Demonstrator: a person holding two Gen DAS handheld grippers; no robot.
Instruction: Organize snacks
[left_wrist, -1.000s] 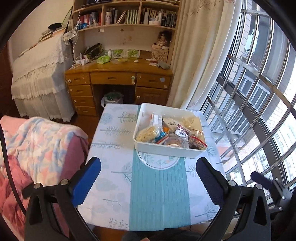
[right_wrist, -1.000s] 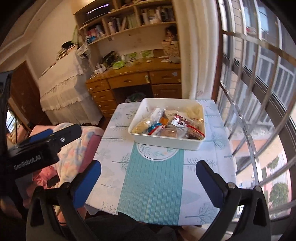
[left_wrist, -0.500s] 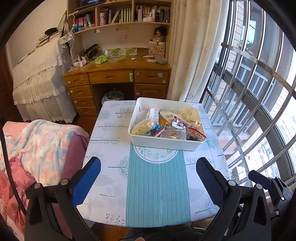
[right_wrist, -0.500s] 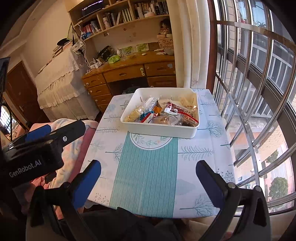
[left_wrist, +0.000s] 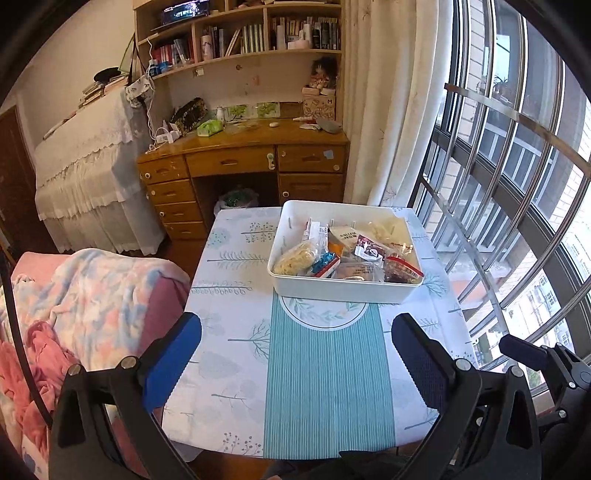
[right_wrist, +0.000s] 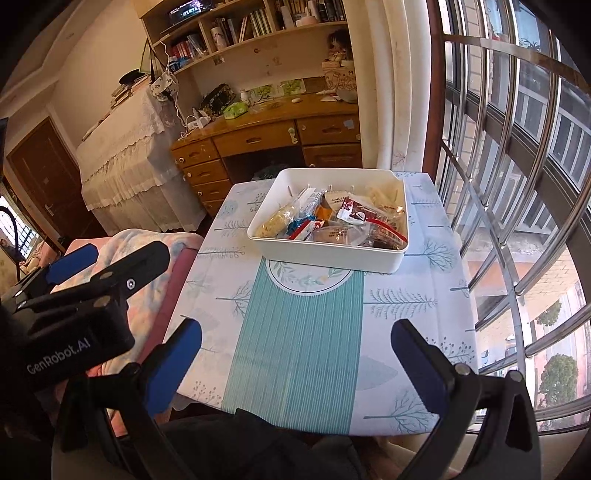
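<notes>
A white rectangular bin (left_wrist: 291, 229) (right_wrist: 325, 254) full of several wrapped snack packets (left_wrist: 347, 254) (right_wrist: 332, 221) sits at the far end of a small table (left_wrist: 325, 369) (right_wrist: 295, 332) with a teal-and-white tree-print cloth. My left gripper (left_wrist: 295, 354) hangs open above the table's near edge, well short of the bin, nothing between its blue pads (left_wrist: 173, 358). Over the same near edge, a little to the right, my right gripper (right_wrist: 295, 354) is likewise open and holds nothing. The left gripper's body (right_wrist: 74, 302) shows at the left of the right wrist view.
A pink sofa with a pastel blanket (left_wrist: 85, 302) presses against the table's left side. Barred windows (left_wrist: 517, 184) run along the right. A wooden desk (left_wrist: 243, 162) under bookshelves stands beyond the table, with a lace-covered piece of furniture (left_wrist: 85, 173) at its left.
Both grippers have pulled back and risen a little, so the bin and table sit farther off and lower in view. Both stay open and hold nothing.
</notes>
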